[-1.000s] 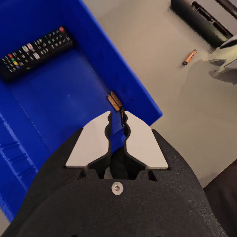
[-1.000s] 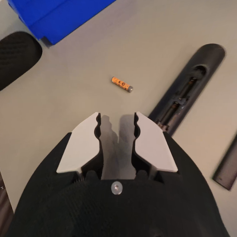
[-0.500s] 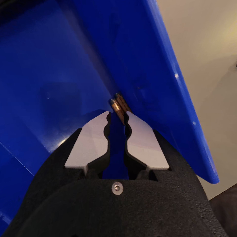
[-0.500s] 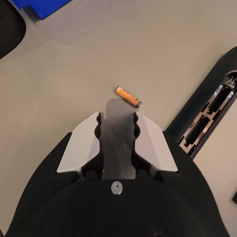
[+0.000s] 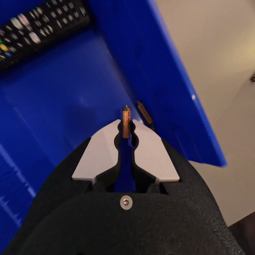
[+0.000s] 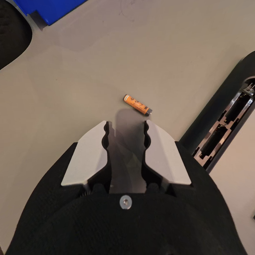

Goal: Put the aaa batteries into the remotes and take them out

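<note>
In the left wrist view my left gripper [image 5: 126, 121] is shut on an orange and black AAA battery [image 5: 126, 119], held along the fingers above the floor of a blue bin [image 5: 158, 58]. Another battery [image 5: 144, 112] lies against the bin's right wall, with a dark one just below it. In the right wrist view my right gripper [image 6: 126, 122] is open and empty above the table, just short of an orange AAA battery [image 6: 137, 105] lying flat. A black remote [image 6: 226, 120] lies face down at the right with its battery bay [image 6: 227, 124] open and empty.
A black button remote [image 5: 35, 31] lies at the far end of the bin. The blue bin's corner [image 6: 48, 9] and the other gripper's black body [image 6: 12, 34] show at the top left of the right wrist view. A beige tabletop [image 6: 82, 69] surrounds the loose battery.
My left gripper dropped into the bin's corner, closed on one battery and lifted it off the floor. My right gripper moved closer to the loose battery and stayed open.
</note>
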`<state>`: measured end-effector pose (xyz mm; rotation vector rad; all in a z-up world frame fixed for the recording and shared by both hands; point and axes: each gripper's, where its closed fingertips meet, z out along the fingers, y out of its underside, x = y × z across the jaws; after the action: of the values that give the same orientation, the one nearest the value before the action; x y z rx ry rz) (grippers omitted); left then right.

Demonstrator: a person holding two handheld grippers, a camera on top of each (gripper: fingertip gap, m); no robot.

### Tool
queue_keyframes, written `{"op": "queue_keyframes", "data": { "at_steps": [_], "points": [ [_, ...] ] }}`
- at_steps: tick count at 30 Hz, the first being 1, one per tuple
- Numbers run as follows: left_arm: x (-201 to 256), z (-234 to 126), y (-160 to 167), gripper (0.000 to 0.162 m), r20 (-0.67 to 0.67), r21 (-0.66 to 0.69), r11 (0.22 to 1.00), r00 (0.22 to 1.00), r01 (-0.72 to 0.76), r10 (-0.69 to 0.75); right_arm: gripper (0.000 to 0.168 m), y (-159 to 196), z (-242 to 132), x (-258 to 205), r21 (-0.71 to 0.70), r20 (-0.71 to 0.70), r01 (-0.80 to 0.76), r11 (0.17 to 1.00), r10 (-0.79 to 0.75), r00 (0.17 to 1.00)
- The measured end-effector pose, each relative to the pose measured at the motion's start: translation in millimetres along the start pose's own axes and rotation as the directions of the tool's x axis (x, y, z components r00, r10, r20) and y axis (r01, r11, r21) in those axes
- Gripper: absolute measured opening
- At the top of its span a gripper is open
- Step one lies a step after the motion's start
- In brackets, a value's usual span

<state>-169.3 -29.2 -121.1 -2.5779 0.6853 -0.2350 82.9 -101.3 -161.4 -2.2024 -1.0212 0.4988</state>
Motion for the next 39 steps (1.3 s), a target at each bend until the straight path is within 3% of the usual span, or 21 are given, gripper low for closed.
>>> {"op": "queue_keyframes", "data": {
  "at_steps": [4, 10, 12, 15, 17, 19, 21, 26, 29, 30, 32, 34, 36, 37, 39],
  "points": [
    [15, -58, -24, 0.010, -0.039, 0.195, 0.981, 0.999, -0.019, 0.027, 0.050, -6, -10, 0, 0.054, -0.006, -0.014, 0.998, 0.014, 1.000],
    [112, -115, -59, 0.010, -0.294, 0.429, 0.901, 0.934, -0.062, 0.204, 0.050, -47, -43, -19, 0.250, 0.101, -0.088, 0.964, 0.065, 0.993],
    [152, -115, -68, 0.010, -0.370, 0.487, 0.871, 0.890, -0.060, 0.268, 0.049, -74, -65, -37, 0.369, 0.236, -0.174, 0.913, 0.089, 0.968],
    [211, -103, -75, 0.010, -0.489, 0.550, 0.835, 0.801, -0.025, 0.346, 0.044, -109, -101, -44, 0.506, 0.458, -0.400, 0.764, 0.155, 0.876],
    [238, -90, -76, 0.010, -0.524, 0.567, 0.824, 0.762, -0.021, 0.380, 0.039, -119, -116, -36, 0.515, 0.599, -0.570, 0.640, 0.206, 0.773],
    [254, -78, -78, 0.010, -0.529, 0.580, 0.814, 0.749, -0.025, 0.400, 0.033, -116, -120, -28, 0.469, 0.692, -0.671, 0.574, 0.232, 0.683],
    [266, -67, -77, 0.010, -0.559, 0.558, 0.829, 0.725, -0.029, 0.403, 0.034, -109, -120, -24, 0.449, 0.724, -0.703, 0.551, 0.237, 0.648],
    [282, -59, -81, 0.010, -0.600, 0.563, 0.826, 0.683, -0.009, 0.417, 0.035, -93, -112, -21, 0.439, 0.699, -0.682, 0.586, 0.254, 0.668],
    [293, -55, -78, 0.010, -0.622, 0.559, 0.828, 0.641, -0.039, 0.450, 0.020, -93, -118, -29, 0.400, 0.762, -0.688, 0.605, 0.197, 0.617],
    [295, -53, -77, 0.011, -0.621, 0.563, 0.825, 0.636, -0.045, 0.458, 0.012, -92, -119, -26, 0.409, 0.753, -0.678, 0.610, 0.194, 0.628],
    [293, -47, -76, 0.012, -0.591, 0.568, 0.820, 0.656, -0.075, 0.469, 0.011, -87, -119, -8, 0.440, 0.676, -0.638, 0.631, 0.234, 0.699],
    [278, -31, -71, 0.024, -0.525, 0.531, 0.836, 0.721, -0.137, 0.452, 0.011, -68, -110, 37, 0.429, 0.473, -0.547, 0.719, 0.338, 0.814],
    [258, -14, -63, 0.023, -0.430, 0.479, 0.851, 0.787, -0.216, 0.442, 0.011, -26, -91, 98, 0.254, 0.141, -0.475, 0.843, 0.453, 0.880],
    [252, -7, -59, 0.023, -0.391, 0.456, 0.854, 0.805, -0.251, 0.446, 0.011, -6, -85, 121, 0.138, 0.003, -0.473, 0.870, 0.477, 0.879],
    [243, 8, -51, 0.023, -0.334, 0.390, 0.867, 0.830, -0.310, 0.447, 0.011, 22, -73, 144, -0.064, -0.141, -0.484, 0.873, 0.472, 0.870]
  ]
}}
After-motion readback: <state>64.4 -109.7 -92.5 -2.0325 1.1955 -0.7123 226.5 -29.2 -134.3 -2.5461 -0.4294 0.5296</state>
